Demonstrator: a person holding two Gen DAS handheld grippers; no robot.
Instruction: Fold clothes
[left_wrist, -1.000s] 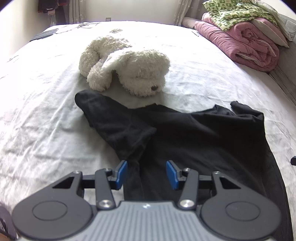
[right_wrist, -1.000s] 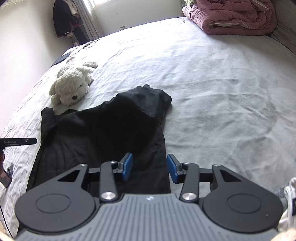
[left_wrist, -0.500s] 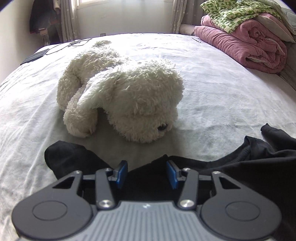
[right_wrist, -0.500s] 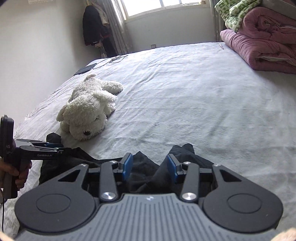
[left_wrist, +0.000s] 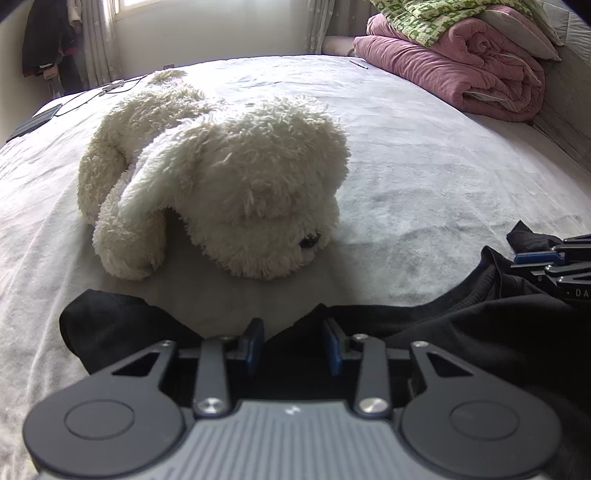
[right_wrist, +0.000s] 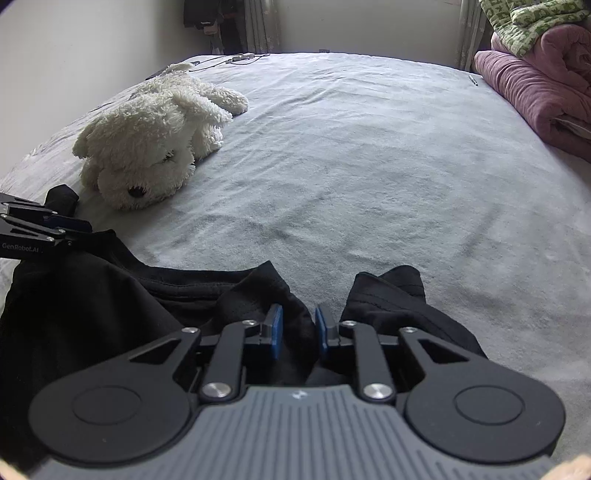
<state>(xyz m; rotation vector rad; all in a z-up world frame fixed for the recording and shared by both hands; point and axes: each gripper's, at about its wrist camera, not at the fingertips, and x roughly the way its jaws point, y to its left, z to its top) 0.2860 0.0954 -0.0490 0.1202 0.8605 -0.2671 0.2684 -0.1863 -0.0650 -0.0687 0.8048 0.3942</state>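
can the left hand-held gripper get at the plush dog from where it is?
Probably yes. The plush dog lies straight ahead of the left hand-held gripper on the bed, nothing between. But its jaws are closing with the black garment between them.

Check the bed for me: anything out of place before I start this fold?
Yes. A white plush dog lies on the bed right beside the black garment's far edge, in the way of spreading it. Both grippers, left gripper and right gripper, are closing on black fabric.
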